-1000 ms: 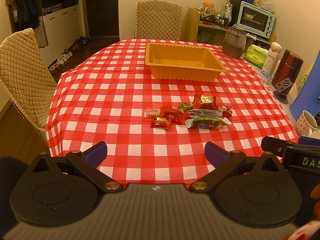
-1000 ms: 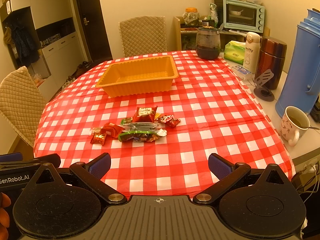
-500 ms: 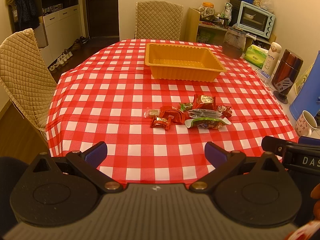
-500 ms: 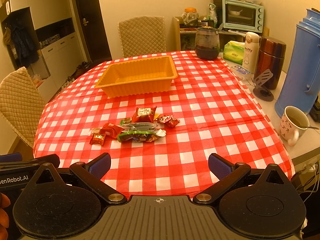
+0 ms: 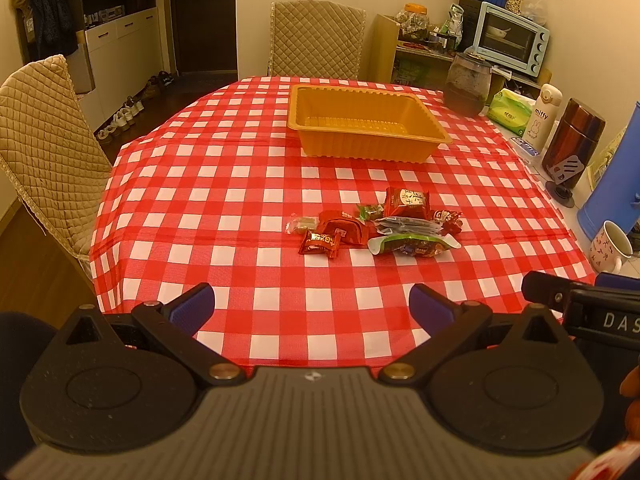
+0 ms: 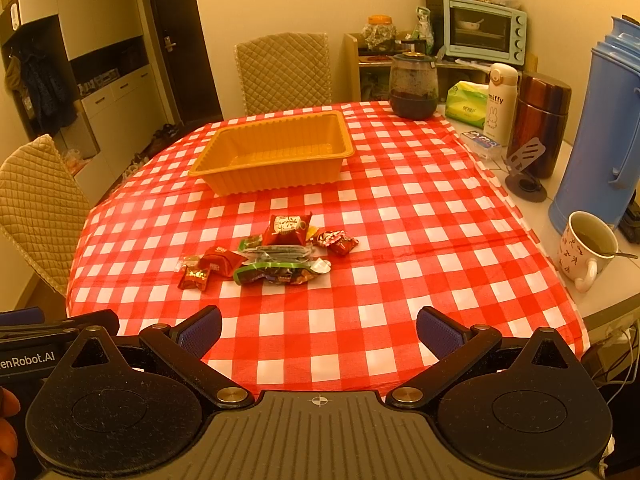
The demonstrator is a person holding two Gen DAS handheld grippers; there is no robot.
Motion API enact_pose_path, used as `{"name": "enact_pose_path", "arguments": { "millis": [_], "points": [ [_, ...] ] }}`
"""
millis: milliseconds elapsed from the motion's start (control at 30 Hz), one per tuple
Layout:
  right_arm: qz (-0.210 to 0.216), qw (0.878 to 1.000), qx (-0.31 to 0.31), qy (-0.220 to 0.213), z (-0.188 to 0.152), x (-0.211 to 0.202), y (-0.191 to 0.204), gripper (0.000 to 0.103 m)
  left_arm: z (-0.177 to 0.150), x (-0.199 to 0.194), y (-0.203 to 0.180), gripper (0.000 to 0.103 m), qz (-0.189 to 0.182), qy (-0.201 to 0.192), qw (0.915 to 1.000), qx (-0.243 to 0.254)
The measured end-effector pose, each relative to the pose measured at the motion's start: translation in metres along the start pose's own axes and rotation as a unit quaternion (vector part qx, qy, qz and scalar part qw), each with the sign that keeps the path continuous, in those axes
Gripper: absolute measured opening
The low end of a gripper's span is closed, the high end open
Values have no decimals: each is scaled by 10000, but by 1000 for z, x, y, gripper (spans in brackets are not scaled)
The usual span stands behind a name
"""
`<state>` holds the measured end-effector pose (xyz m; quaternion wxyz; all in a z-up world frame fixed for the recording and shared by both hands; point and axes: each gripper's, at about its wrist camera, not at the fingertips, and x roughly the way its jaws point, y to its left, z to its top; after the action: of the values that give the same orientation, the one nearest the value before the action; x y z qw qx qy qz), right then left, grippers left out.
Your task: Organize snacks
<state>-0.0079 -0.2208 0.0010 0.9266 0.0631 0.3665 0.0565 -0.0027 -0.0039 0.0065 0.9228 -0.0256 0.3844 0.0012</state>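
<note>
Both claws, left claw (image 5: 311,307) and right claw (image 6: 319,330), spread apart, empty, no movement since a second ago. Snack pile (image 5: 374,226) mid-counter at 12 o'clock, orange tray (image 5: 366,126) beyond it, empty. Nothing started; you pick first.

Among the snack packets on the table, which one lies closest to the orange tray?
The square red packet with the pale label, at the far edge of the pile. It lies nearest the orange tray; the other packets sit nearer the grippers.

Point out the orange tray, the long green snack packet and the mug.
orange tray (image 5: 362,148), left wrist view, front wall.
long green snack packet (image 6: 276,273), right wrist view, middle of the wrapper.
mug (image 6: 578,254), right wrist view, patterned side.
</note>
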Motion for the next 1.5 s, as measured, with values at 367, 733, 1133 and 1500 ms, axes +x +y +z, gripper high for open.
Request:
{"name": "enact_pose_path", "arguments": {
  "millis": [367,733,1133,1500],
  "points": [
    [-3,10000,4,-3,1,0,-1,103,0,0,0,103,4,-2,10000,5],
    [-5,10000,11,1,2,0,-3,103,-1,3,0,103,-9,10,10000,0],
    [-23,10000,31,-5,1,1,-4,103,-2,4,0,103,-51,14,10000,-8],
    [-80,9999,97,75,0,24,-9,103,5,30,19,103,-216,160,9995,-189]
  ]
}}
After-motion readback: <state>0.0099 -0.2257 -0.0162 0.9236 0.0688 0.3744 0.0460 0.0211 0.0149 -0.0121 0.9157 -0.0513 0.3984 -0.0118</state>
